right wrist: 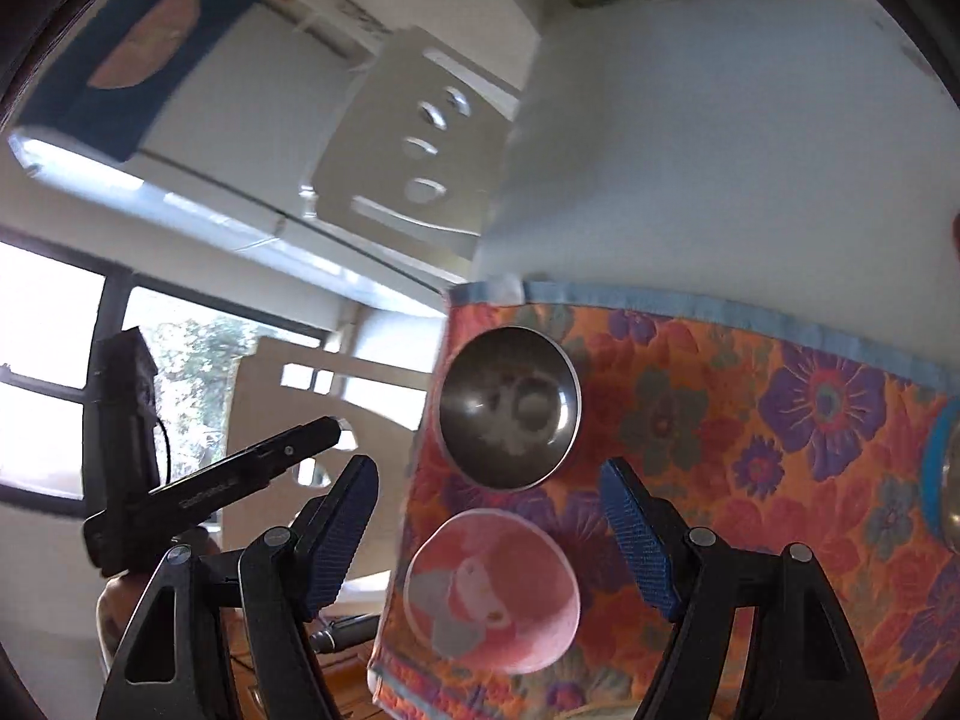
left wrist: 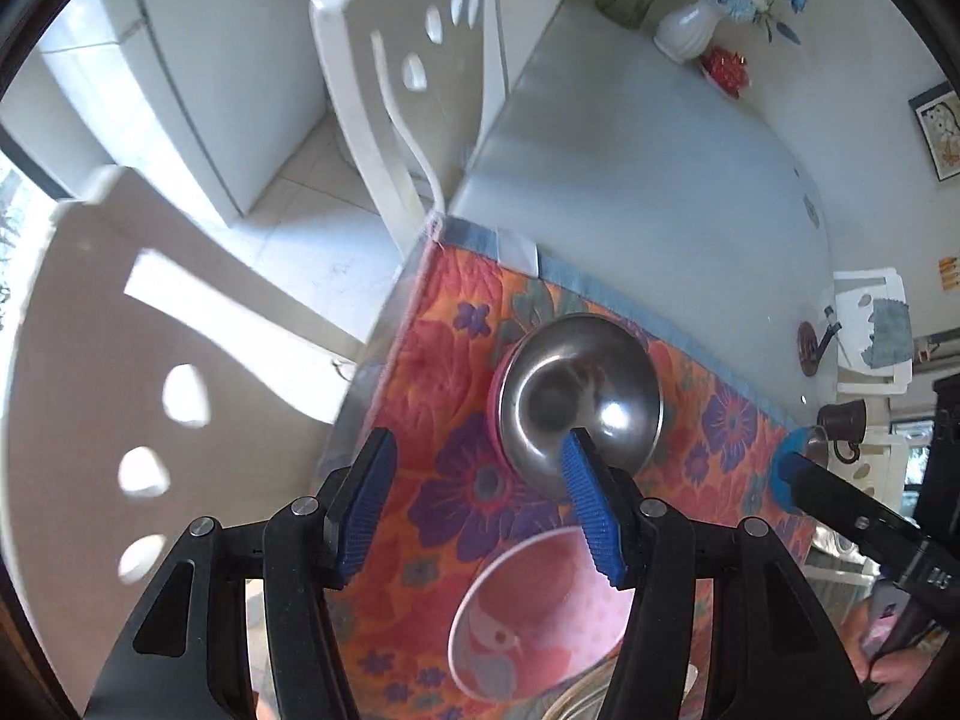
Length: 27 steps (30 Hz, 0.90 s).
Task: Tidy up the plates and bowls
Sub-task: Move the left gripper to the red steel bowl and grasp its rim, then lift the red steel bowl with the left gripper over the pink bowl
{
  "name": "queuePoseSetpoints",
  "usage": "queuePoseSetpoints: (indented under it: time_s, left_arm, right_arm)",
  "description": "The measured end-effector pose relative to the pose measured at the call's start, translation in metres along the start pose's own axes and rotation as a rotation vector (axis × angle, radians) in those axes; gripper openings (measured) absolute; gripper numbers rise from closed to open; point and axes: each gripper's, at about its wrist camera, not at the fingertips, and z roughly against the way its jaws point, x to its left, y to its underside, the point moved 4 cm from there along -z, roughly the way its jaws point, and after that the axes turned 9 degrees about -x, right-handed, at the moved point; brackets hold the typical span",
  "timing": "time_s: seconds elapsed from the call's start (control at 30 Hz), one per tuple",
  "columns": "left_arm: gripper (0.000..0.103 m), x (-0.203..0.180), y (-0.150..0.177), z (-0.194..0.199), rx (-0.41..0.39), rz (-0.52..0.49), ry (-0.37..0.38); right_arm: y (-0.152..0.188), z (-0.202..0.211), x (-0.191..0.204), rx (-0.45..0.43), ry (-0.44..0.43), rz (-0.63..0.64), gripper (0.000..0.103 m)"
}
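Ahead of the spread, empty fingers of the left gripper and right gripper, a steel bowl and nearer pink bowl are seen on the floral cloth; approach is judged underway, and a rim grasp is called for next.

floral cloth on table; white vase; 2 white chairs.
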Motion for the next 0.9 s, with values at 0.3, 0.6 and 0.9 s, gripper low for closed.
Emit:
queuePoseSetpoints:
  time_s: [0.3,0.6,0.9]
  left_arm:
    - [0.055,-0.008,0.003,-0.082,0.118,-0.033,0.037]
    - [0.052,-0.012,0.013,-0.111,0.149,-0.037,0.046]
    - [0.026,-0.016,0.012,-0.114,0.106,-0.048,0.037]
  right_arm:
    - [0.006,-0.107,-0.044,0.125,0.09,-0.142,0.074]
    - [0.013,-0.153,-0.059,0.187,0.107,-0.18,0.069]
    - [0.011,-0.16,-0.068,0.176,0.145,-0.186,0.046]
